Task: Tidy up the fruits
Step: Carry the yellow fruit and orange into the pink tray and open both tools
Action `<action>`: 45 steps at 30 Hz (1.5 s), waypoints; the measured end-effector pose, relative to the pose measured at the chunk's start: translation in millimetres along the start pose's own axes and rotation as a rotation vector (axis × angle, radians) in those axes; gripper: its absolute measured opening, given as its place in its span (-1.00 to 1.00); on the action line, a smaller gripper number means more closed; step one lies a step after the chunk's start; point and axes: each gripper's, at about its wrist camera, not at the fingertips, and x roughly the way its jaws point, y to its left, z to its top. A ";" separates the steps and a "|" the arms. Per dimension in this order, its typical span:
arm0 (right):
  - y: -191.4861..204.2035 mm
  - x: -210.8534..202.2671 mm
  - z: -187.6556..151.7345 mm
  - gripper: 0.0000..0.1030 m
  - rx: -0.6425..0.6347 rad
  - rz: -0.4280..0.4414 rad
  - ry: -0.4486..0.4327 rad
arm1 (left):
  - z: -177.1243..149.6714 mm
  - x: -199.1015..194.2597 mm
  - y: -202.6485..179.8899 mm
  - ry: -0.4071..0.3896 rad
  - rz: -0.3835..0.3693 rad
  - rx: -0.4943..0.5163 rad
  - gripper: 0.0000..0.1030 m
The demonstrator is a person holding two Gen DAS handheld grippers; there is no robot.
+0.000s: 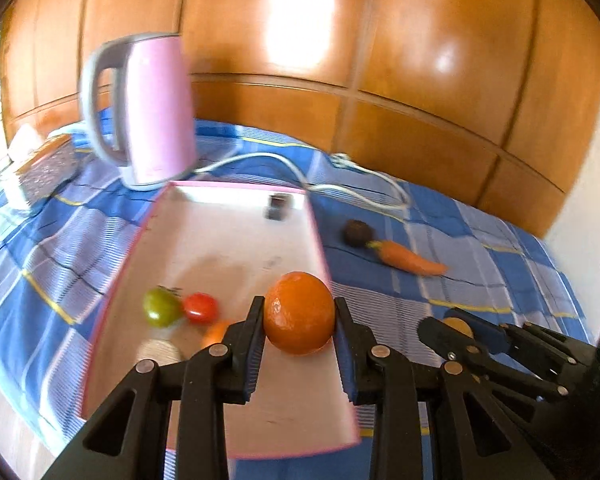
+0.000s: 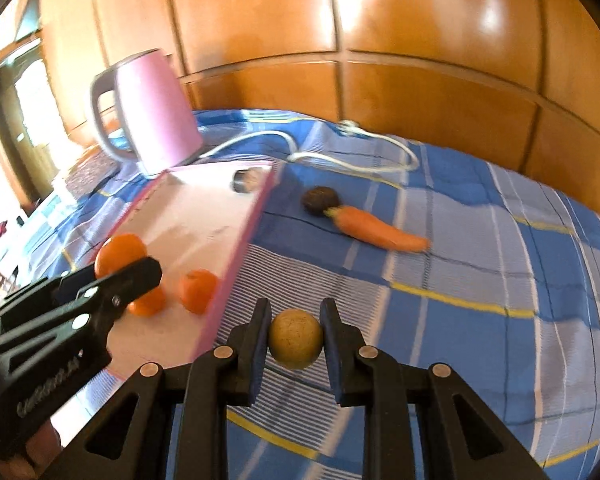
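A: What have the left gripper's [image 1: 299, 316] fingers got?

B: They are clamped on an orange [image 1: 299, 313], one pad against each side of it. The fruit hangs over the right-hand edge of the pink-rimmed tray [image 1: 236, 240].

A: And the right gripper [image 2: 296, 338]?

B: Its fingers are pressed onto a small round yellow-brown fruit [image 2: 296, 338], held above the blue checked cloth [image 2: 480, 280], just right of the tray's rim.

A: What lies in the tray?

B: In the left wrist view, a green tomato [image 1: 161, 306] touching a red tomato [image 1: 199, 307], with a pale round thing [image 1: 159, 351] and an orange piece [image 1: 216, 332] near them; blur hides what those two are.

A: Farther out?

B: A carrot [image 2: 380, 231] lies on the cloth to the right of the tray, its top end against a dark round fruit [image 2: 320, 199]. Behind the tray stands a pink kettle [image 1: 148, 108], its white cord [image 1: 260, 158] trailing across the cloth before the wooden wall panels [image 1: 420, 60].
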 end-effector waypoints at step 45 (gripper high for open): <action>89.5 52.4 37.4 -0.36 -0.106 0.099 0.042 | 13.1 -1.7 89.6 -0.001 0.147 -0.173 -0.17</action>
